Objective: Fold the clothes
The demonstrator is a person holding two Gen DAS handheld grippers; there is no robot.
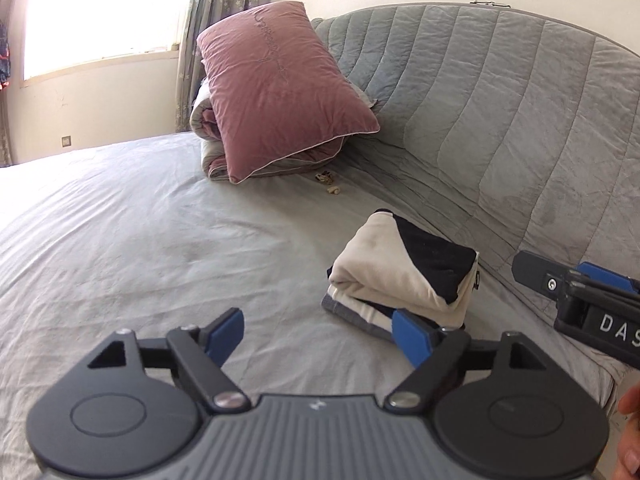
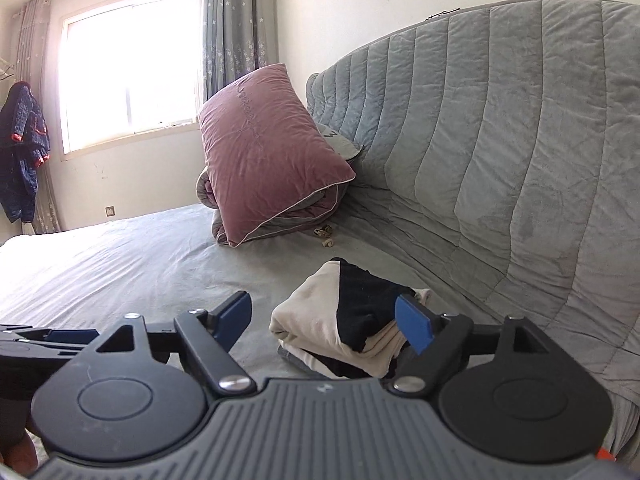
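a folded cream-and-navy garment (image 1: 404, 276) is being seen lying compact on the bed (image 1: 160, 248) near the headboard (image 1: 500, 120). the left gripper (image 1: 318, 338) and right gripper (image 2: 326, 324) are both being held spread and empty, the bundle lying just ahead and rightward of each, nearer the right.

Tiny indistinct bits (image 1: 329, 183) near pillow (image 1: 276, 88)

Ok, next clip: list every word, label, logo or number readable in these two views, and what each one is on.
"DAS", cut off by the frame edge: white letters on the right gripper body, left wrist view.
"G" in a circle: same gripper, beside it.
Stitched script along the pink pillow: unreadable.
Small emblems on both gripper housings: too small.
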